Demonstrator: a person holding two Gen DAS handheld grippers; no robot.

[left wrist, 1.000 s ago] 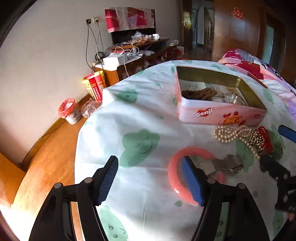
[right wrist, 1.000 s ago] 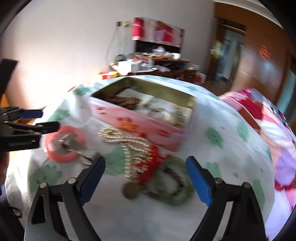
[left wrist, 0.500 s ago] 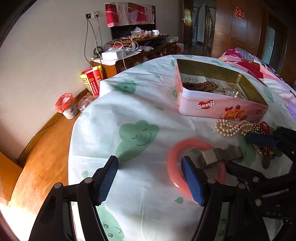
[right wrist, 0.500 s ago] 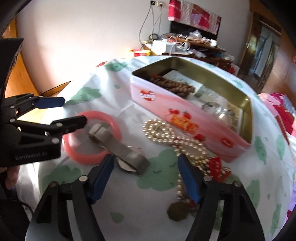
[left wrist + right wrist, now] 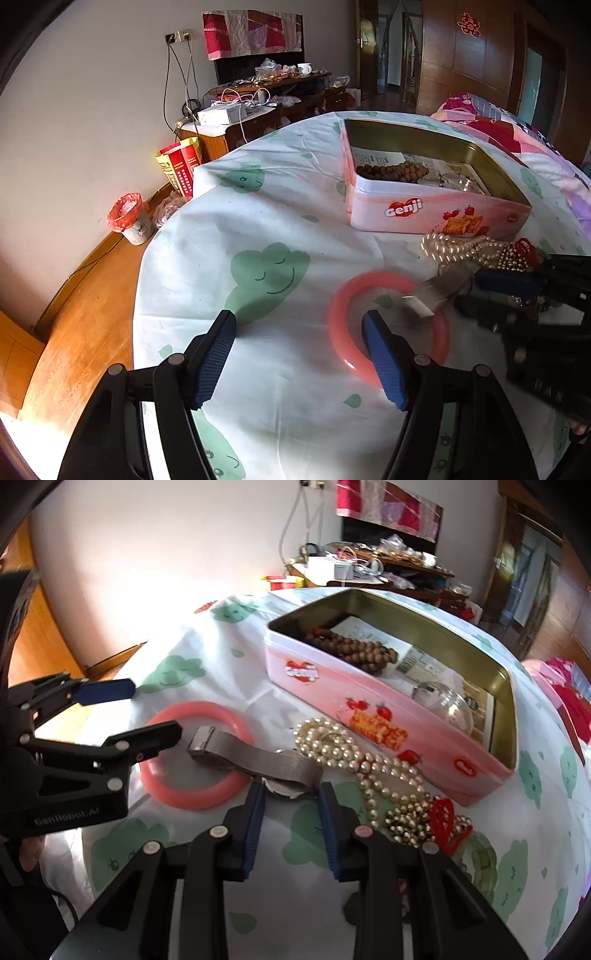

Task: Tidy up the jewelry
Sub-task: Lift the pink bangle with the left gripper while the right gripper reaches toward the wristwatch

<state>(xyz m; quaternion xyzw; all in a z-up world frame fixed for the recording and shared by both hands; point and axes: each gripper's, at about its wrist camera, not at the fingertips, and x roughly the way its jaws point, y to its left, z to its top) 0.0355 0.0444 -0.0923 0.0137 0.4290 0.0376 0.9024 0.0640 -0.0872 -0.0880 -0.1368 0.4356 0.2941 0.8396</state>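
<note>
A pink tin [image 5: 436, 218] [image 5: 369, 716] stands open on the clothed table, with brown beads [image 5: 354, 651] and a glass piece [image 5: 448, 705] inside. In front of it lie a pearl necklace [image 5: 343, 749], gold beads with a red charm [image 5: 432, 819], a pink bangle [image 5: 343, 332] [image 5: 173, 794] and a watch with a grey mesh strap [image 5: 258, 760] [image 5: 436, 291] across the bangle. My right gripper [image 5: 290, 794] has closed in around the watch case, jaws at its two sides. My left gripper [image 5: 299, 332] is open, its right finger over the bangle.
The tablecloth [image 5: 258, 229] has green cloud prints. The table's left edge drops to a wooden floor with a small bin [image 5: 131, 218] and a red box [image 5: 181, 166]. A cluttered cabinet [image 5: 258, 107] stands at the wall. A bed with a patterned quilt [image 5: 517, 136] is right.
My right gripper moved down and forward to the watch and narrowed its jaws around the watch case. The strap end has lifted off the bangle. My left gripper barely moved.
</note>
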